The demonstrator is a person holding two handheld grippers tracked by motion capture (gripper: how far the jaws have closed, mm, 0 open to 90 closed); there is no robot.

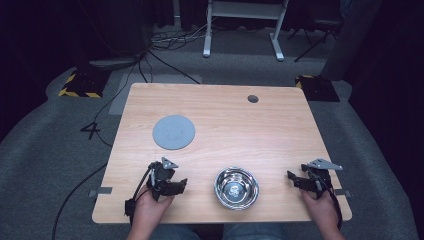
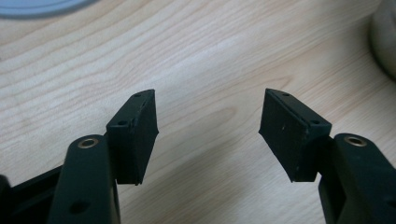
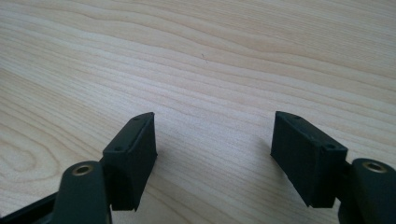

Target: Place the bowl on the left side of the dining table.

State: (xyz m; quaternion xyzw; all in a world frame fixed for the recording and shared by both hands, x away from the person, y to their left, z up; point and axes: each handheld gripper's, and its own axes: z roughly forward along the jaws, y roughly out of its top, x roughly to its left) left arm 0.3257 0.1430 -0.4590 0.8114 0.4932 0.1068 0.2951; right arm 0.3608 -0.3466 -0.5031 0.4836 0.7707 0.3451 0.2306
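Nearest the high camera we see the person's two forearms entering from the bottom edge, each hand holding a gripper over the near part of the wooden table (image 1: 220, 125). The left gripper (image 1: 181, 186) sits near the front edge, its jaws pointing toward the steel bowl (image 1: 236, 187), which stands just beside it, close to the table's front edge and roughly between the two hands, with a gap of bare wood between jaws and rim. In the left gripper view (image 2: 208, 133) we see the two black jaws spread apart with only wood grain between them; nothing is pinched. The bowl's blurred side appears at the right edge of that view (image 2: 385, 42), and the edge of the grey round disc (image 2: 37, 7) at its top left. In the high view the grey disc (image 1: 173, 132) lies flat on the left half of the table, farther from the person than the left hand and well apart from the bowl. The right gripper (image 1: 291, 178) rests near the table's right front corner, its jaws pointing toward the bowl but well apart from it. In the right gripper view (image 3: 214, 154) we see its jaws likewise spread wide over bare wood, holding nothing. A small dark hole (image 1: 253, 98) marks the far side of the tabletop.
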